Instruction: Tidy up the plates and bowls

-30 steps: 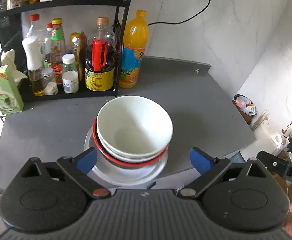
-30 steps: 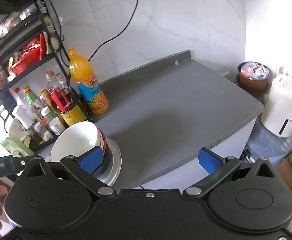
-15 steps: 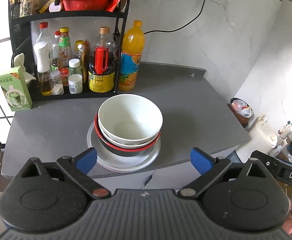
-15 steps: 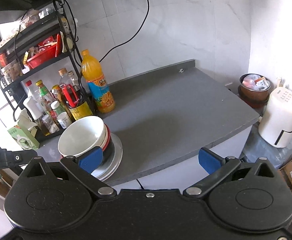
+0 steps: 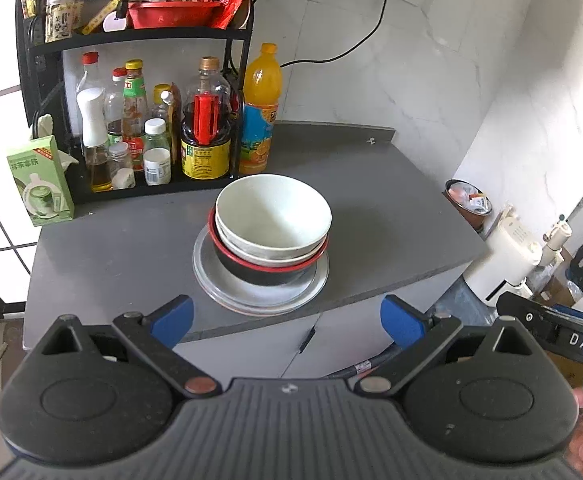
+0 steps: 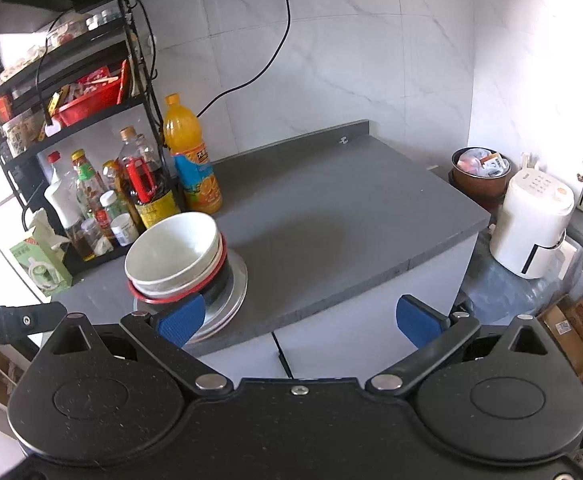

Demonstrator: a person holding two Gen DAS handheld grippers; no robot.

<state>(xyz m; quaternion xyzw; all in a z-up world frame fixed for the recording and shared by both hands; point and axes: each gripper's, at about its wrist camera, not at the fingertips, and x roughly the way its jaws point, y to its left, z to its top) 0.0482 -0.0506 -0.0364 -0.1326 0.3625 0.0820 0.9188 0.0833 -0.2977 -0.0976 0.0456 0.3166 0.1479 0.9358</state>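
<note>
A white bowl (image 5: pixel 273 216) (image 6: pixel 171 250) sits nested on top of a stack. Below it is another pale bowl, then a black bowl with a red rim (image 5: pixel 267 270) (image 6: pixel 215 276). The stack rests on grey plates (image 5: pixel 259 298) (image 6: pixel 231 296) near the front of the grey counter (image 5: pixel 371 220) (image 6: pixel 331 220). My left gripper (image 5: pixel 287 322) is open and empty, held back from the counter's front edge, in front of the stack. My right gripper (image 6: pixel 297 316) is open and empty too, off the front edge, to the right of the stack.
A black rack (image 5: pixel 139 40) (image 6: pixel 71 92) at the back left holds sauce bottles and a red basket. An orange drink bottle (image 5: pixel 261 112) (image 6: pixel 191 160) stands beside it; a green carton (image 5: pixel 41 182) is at the left. A white appliance (image 6: pixel 531 228) stands right of the counter.
Both grippers have pulled back and up from the counter, so the stack looks smaller and farther away. The stack itself has not moved. Both grippers stayed open.
</note>
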